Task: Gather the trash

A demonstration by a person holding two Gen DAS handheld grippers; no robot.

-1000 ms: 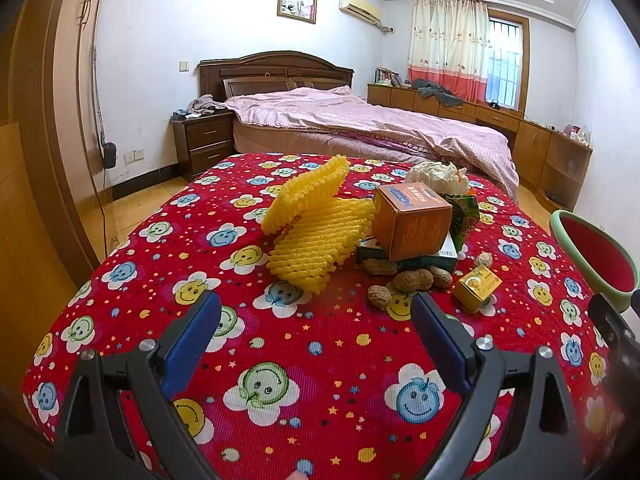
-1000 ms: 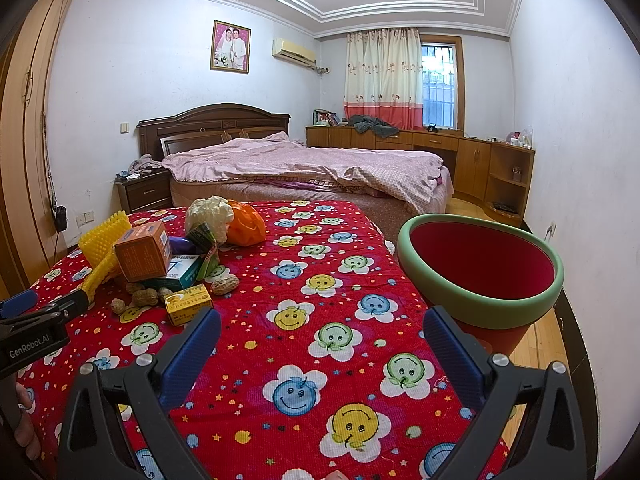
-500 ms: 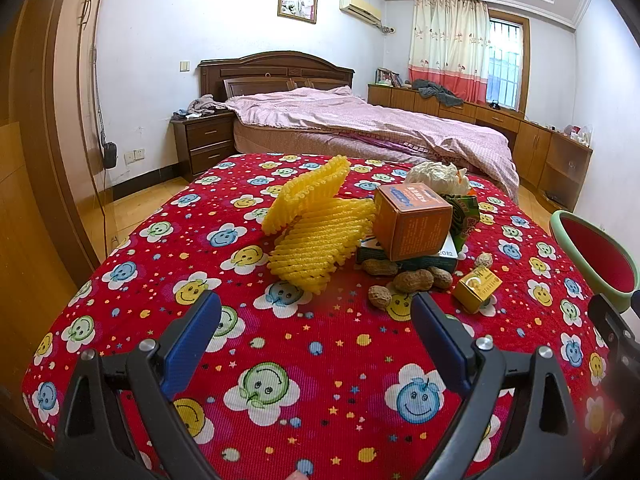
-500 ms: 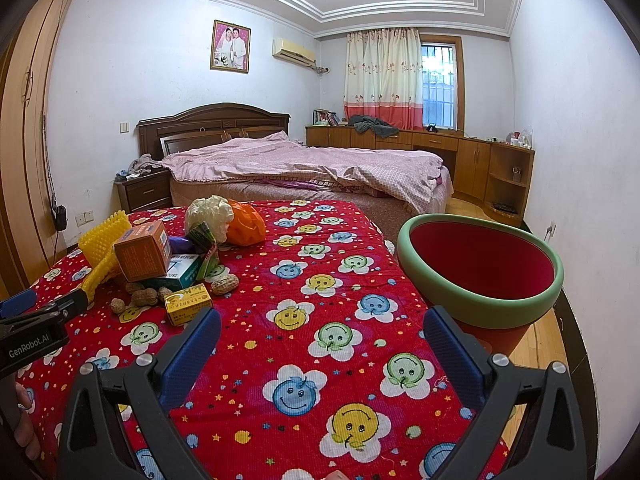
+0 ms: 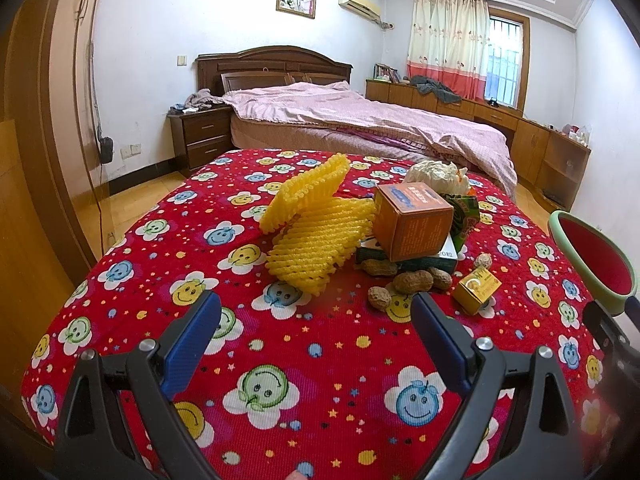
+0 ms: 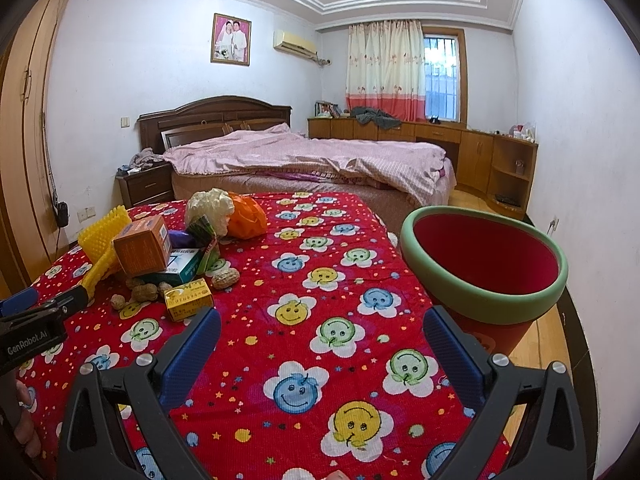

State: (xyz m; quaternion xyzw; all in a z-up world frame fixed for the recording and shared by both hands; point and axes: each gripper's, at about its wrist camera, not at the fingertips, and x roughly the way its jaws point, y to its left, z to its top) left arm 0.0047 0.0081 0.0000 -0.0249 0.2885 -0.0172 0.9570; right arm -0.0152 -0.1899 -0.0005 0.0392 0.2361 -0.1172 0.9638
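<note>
Left wrist view has the left gripper (image 5: pixel 312 320) hovering wide open over the red smiley-face cloth (image 5: pixel 320 360), nothing between its blue pads, and the trash pile sits just beyond it. Up close you get a yellow foam fruit net (image 5: pixel 316 232) on the left side of the pile, an orange box (image 5: pixel 412 220) stacked on a flat teal-and-white box (image 5: pixel 440 258), a few peanuts (image 5: pixel 412 282) scattered at the near edge, and a small yellow box (image 5: pixel 478 288) off to the right. Behind those there's a crumpled white wad (image 5: pixel 436 174) and a green wrapper (image 5: pixel 464 214). Right wrist view shows the right gripper (image 6: pixel 322 332) also spread open and holding nothing, over a bare stretch of cloth. The only real container is the red bin with a green rim (image 6: pixel 484 264), standing off the right edge of the cloth, and what I can see of its inside looks empty. An orange plastic bag (image 6: pixel 246 214) sits at the far end of the pile, well apart from the bin.
</note>
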